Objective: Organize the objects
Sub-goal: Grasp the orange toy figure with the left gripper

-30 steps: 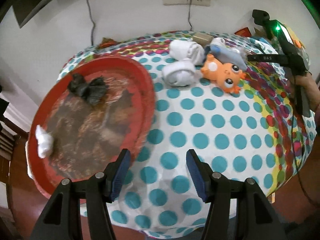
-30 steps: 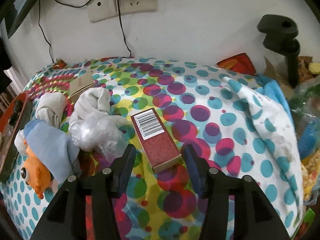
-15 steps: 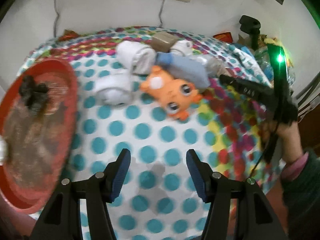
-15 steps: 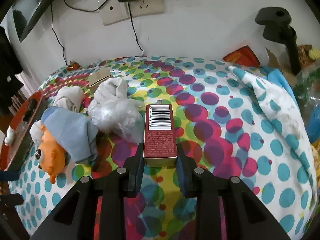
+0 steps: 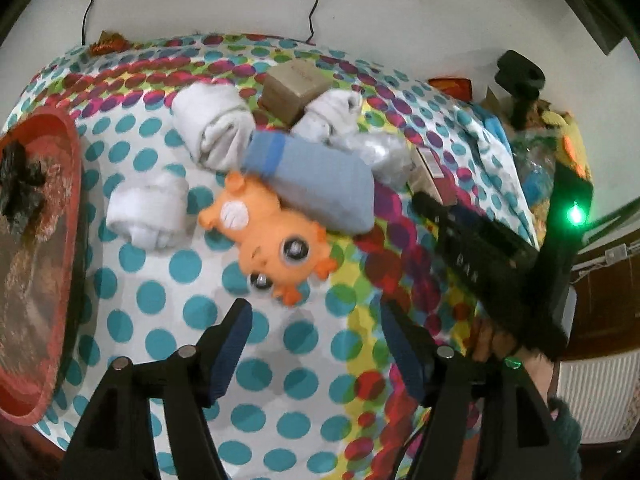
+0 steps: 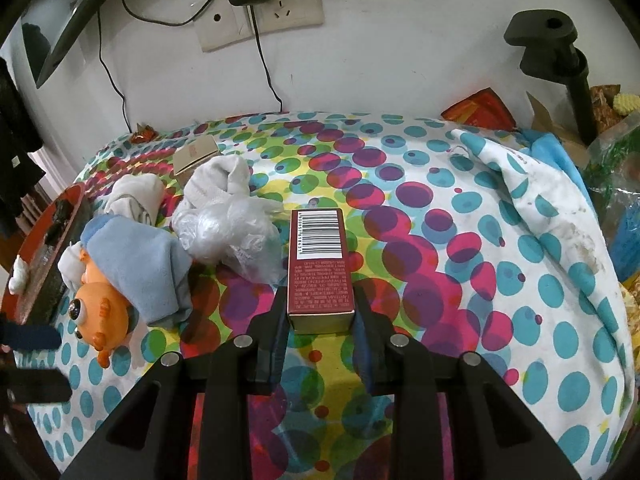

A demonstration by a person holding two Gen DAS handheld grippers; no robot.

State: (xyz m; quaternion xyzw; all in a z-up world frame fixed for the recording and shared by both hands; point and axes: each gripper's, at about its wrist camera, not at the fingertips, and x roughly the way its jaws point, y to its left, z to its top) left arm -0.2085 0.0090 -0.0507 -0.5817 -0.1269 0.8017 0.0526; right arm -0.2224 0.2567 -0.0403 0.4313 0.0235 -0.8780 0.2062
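My right gripper [image 6: 320,304] is shut on a dark red barcode box [image 6: 320,264]. Its jaws are opening slightly while the pads still press the box's sides, and it holds the box above the dotted tablecloth [image 6: 420,184]. My left gripper [image 5: 316,320] hovers just in front of an orange toy [image 5: 272,236], its jaws opening with nothing between them. A blue-grey sock [image 5: 320,176] lies across the toy. White sock rolls [image 5: 216,128], a crumpled plastic bag [image 5: 384,152] and a small brown box [image 5: 292,88] lie behind them. The left wrist view also shows the right gripper [image 5: 480,248].
A red tray [image 5: 40,240] holding dark scraps sits at the table's left edge. A black clamp stand [image 6: 560,64], snack packets [image 6: 616,184] and a bunched dotted cloth [image 6: 540,208] crowd the right side. Wall sockets with cables [image 6: 280,12] hang behind the table.
The left gripper swung right from the red tray to the orange toy and its jaws widened. The right gripper closed on the red box, which now stands straight between its fingers.
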